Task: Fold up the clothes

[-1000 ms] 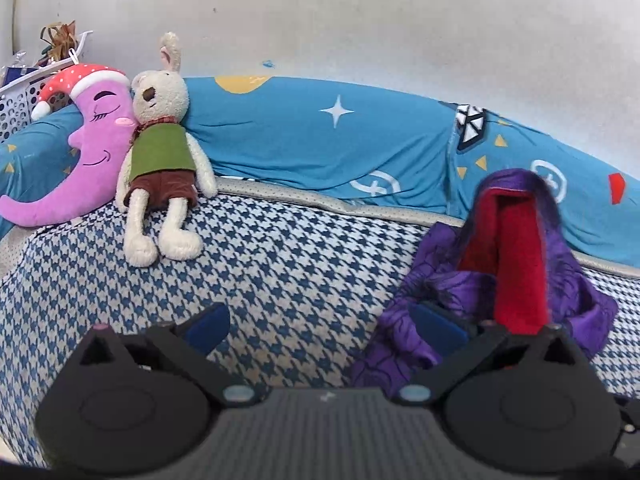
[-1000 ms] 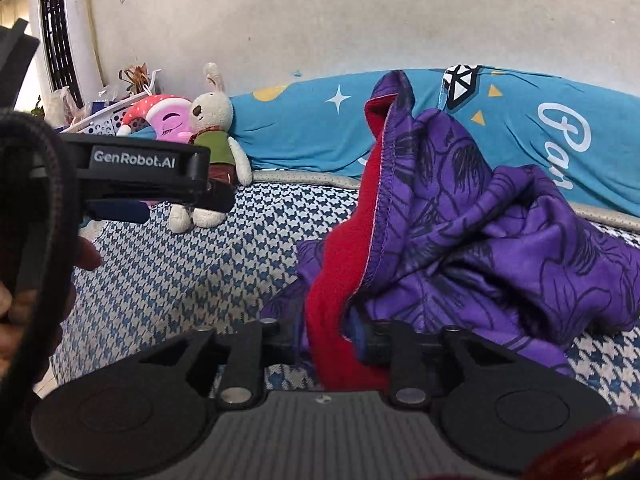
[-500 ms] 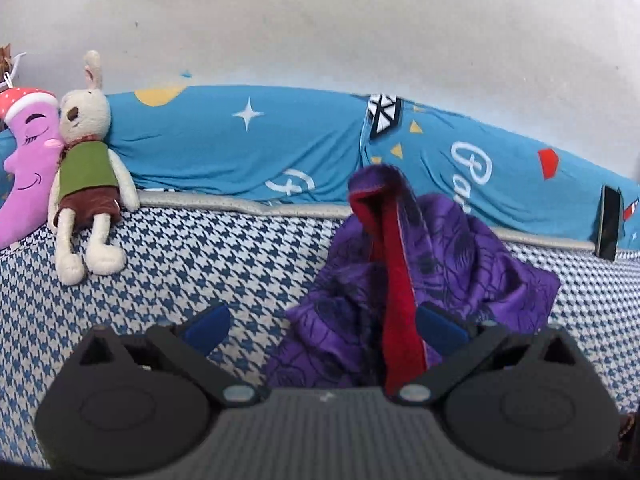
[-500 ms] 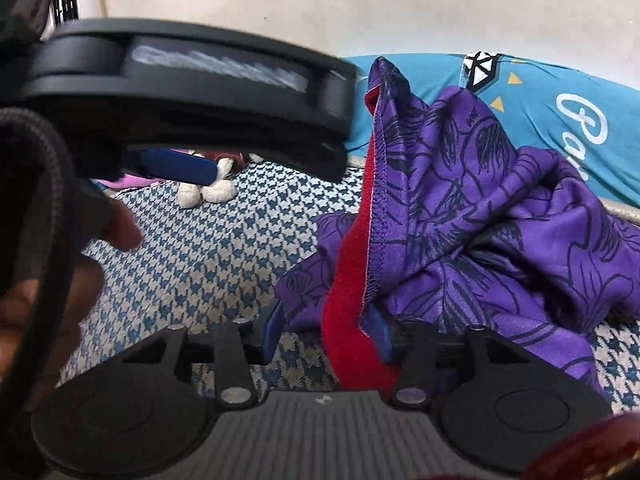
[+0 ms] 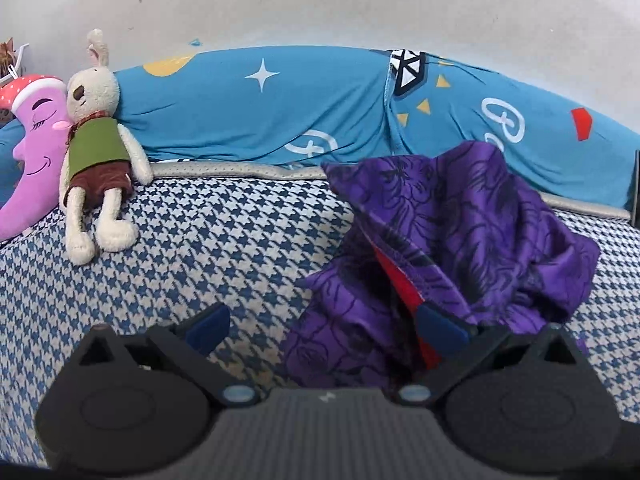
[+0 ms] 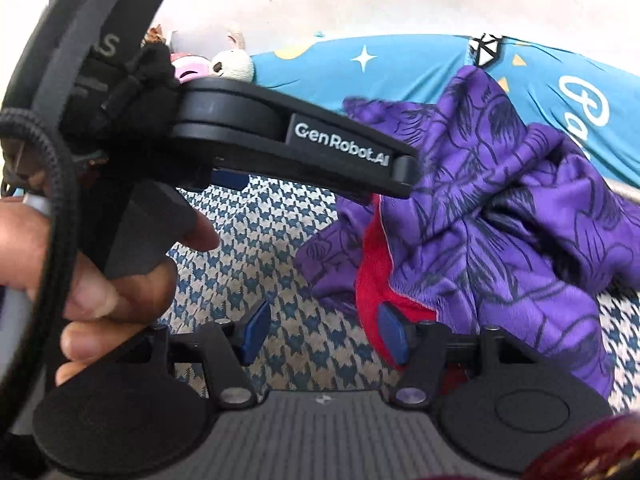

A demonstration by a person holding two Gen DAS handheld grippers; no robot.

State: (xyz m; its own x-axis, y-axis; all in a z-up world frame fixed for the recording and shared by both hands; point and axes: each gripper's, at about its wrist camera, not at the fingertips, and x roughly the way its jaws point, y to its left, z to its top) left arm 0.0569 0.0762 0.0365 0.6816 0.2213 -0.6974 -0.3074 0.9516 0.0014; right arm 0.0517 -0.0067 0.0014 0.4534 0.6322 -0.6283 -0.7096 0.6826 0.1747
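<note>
A crumpled purple garment (image 5: 460, 220) with a red lining (image 5: 400, 280) lies heaped on the blue-and-white houndstooth bed cover (image 5: 200, 240). My left gripper (image 5: 324, 326) is open wide, its right pad against the red edge and part of the heap between its fingers. In the right wrist view the same garment (image 6: 500, 208) fills the right side. My right gripper (image 6: 324, 332) is open, with the red lining (image 6: 372, 280) resting against its right pad. The left gripper (image 6: 400, 178) crosses that view from the left, its tip touching the cloth.
A rabbit plush (image 5: 94, 148) and a purple moon plush (image 5: 32, 152) lean against a long blue bolster (image 5: 280, 112) at the back, under a white wall. A person's hand (image 6: 112, 280) holds the left gripper close to the right one.
My right gripper has opened and let go of the red edge; the raised fold has slumped. The left gripper has moved right, in over the garment and across the right wrist view.
</note>
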